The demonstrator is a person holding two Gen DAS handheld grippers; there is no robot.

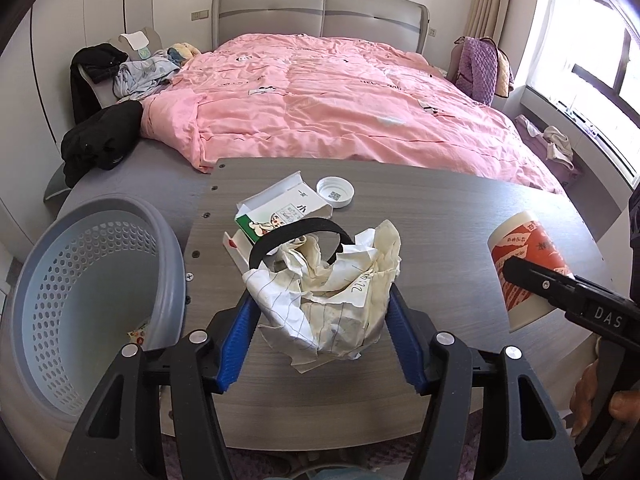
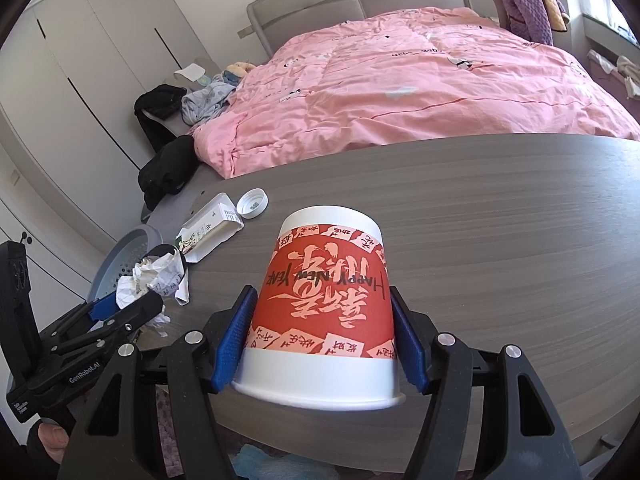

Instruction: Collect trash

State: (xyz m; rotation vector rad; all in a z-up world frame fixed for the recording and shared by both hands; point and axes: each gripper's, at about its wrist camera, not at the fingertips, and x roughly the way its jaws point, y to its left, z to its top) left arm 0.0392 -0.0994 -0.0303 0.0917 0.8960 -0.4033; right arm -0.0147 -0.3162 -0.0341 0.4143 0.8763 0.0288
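Beyond the grey tabletop [image 1: 460, 216] lies a pink-quilted bed [image 1: 340, 100]. Left tool [image 1: 322, 308] clamps crumpled paper [image 1: 324, 292] at lower centre; right tool [image 2: 322, 336] grips an upturned paper cup [image 2: 324, 300].

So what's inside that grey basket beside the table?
The basket looks nearly empty: one small colourful wrapper lies at the bottom. The table edge and the left tongs cover the rest.

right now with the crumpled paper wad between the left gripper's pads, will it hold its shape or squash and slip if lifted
The crumpled paper wad looks soft and probably light: loose folds with hollows between them, so it would likely squash further under the left gripper. Corners hang ragged below the pads, so a loose sheet might peel away. The ridged pads should limit slipping.
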